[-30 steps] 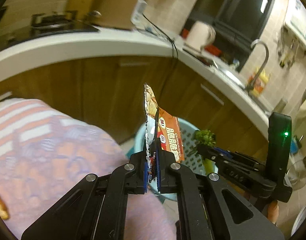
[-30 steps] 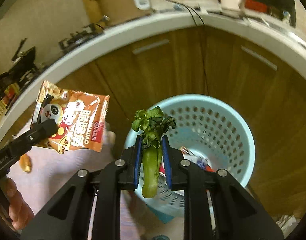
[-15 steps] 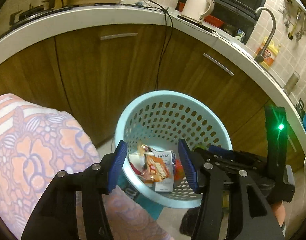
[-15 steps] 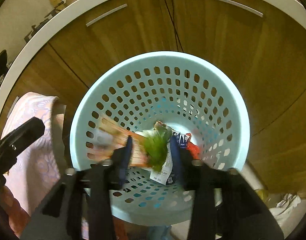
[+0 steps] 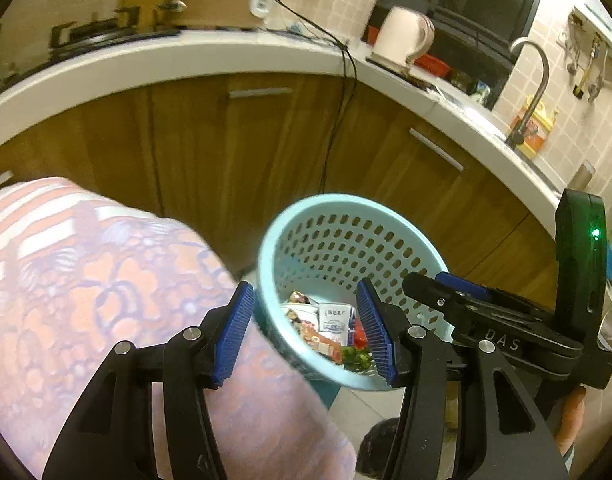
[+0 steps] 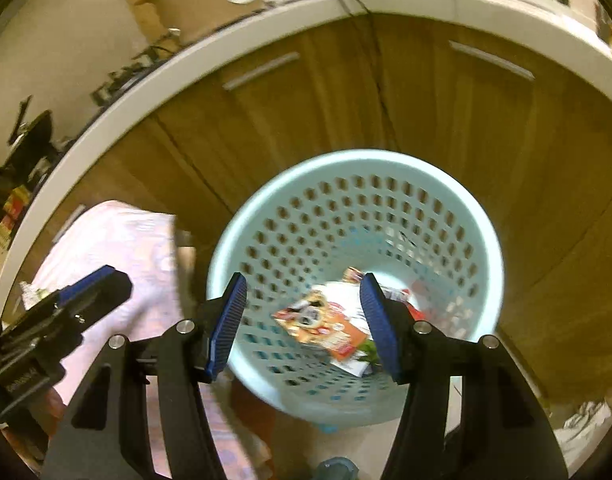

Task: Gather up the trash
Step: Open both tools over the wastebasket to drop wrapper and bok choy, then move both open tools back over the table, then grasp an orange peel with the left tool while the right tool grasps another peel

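Observation:
A light blue perforated trash basket (image 5: 346, 216) (image 6: 478, 236) stands on the floor by the wooden cabinets. Inside it lie an orange snack wrapper (image 6: 322, 326) (image 5: 320, 340), a white carton (image 5: 336, 316) and a green vegetable (image 5: 356, 354) (image 6: 370, 350). My left gripper (image 5: 306, 330) is open and empty above the basket's near rim. My right gripper (image 6: 304, 322) is open and empty over the basket; it also shows at the right of the left wrist view (image 5: 446, 284). The left gripper shows at the left of the right wrist view (image 6: 94, 284).
A table with a pink flowered cloth (image 5: 86, 288) (image 6: 118, 248) is to the left of the basket. A white countertop (image 5: 186, 56) carries a kettle (image 5: 402, 36), a stove (image 5: 94, 34) and a faucet (image 5: 534, 80). A black cable (image 5: 338, 120) hangs down the cabinet front.
One second ago the left gripper held the snack wrapper and the right held the green vegetable. Both opened and both items now lie in the basket. Both grippers have since tilted up slightly.

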Motion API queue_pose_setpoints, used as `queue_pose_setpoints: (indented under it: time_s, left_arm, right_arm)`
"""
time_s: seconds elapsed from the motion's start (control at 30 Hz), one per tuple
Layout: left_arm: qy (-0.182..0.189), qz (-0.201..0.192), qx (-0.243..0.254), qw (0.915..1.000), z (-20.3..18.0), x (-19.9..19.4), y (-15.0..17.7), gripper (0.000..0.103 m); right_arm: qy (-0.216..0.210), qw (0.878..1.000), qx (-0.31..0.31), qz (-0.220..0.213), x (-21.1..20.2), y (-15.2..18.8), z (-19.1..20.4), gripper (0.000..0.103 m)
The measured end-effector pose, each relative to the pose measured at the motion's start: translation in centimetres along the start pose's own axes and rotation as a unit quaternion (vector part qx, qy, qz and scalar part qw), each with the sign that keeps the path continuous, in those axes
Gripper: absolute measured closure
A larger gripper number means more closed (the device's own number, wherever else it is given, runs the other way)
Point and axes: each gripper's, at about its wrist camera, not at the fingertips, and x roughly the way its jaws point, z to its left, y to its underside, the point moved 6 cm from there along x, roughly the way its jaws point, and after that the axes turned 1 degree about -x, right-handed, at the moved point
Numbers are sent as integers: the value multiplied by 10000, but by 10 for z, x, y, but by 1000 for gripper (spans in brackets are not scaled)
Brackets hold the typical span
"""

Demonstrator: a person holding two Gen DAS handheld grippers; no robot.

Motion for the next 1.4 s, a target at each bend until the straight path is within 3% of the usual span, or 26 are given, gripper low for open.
queue_pose_setpoints:
  time_s: [0.33,0.4,0.6,0.9,1.1,1.3,1.4]
  left_arm:
    - [-588,-653,-522,9948,67,-110,21,51]
    - [-770,-754,-662,9920,83,-131,29,45]
    - [-1387,-1119,-1189,9768,142,-199,57,32]
    - [-2260,-1395,-1838,9464,218,-280,117,31]
    - [-2635,-1248,-2002,9354,247,-298,157,29]
    - [-2572,-846,-2174,9378,259,-283,189,28]
    - [-2667,-653,-2239,9351,264,-274,200,28]
  right_arm:
    - [-842,9943,-594,-289,-33,0,105,48]
    - [-944,9926,-704,-282,-33,3,125,48]
    - [-1065,9843,-1402,-125,-23,32,206,48]
    - [-1154,9670,-2264,155,13,94,290,47]
    - [-1207,9599,-2512,290,24,113,315,47]
    - [-1241,9508,-2819,322,13,115,339,40]
    - [-1202,9463,-2991,233,6,117,348,37]
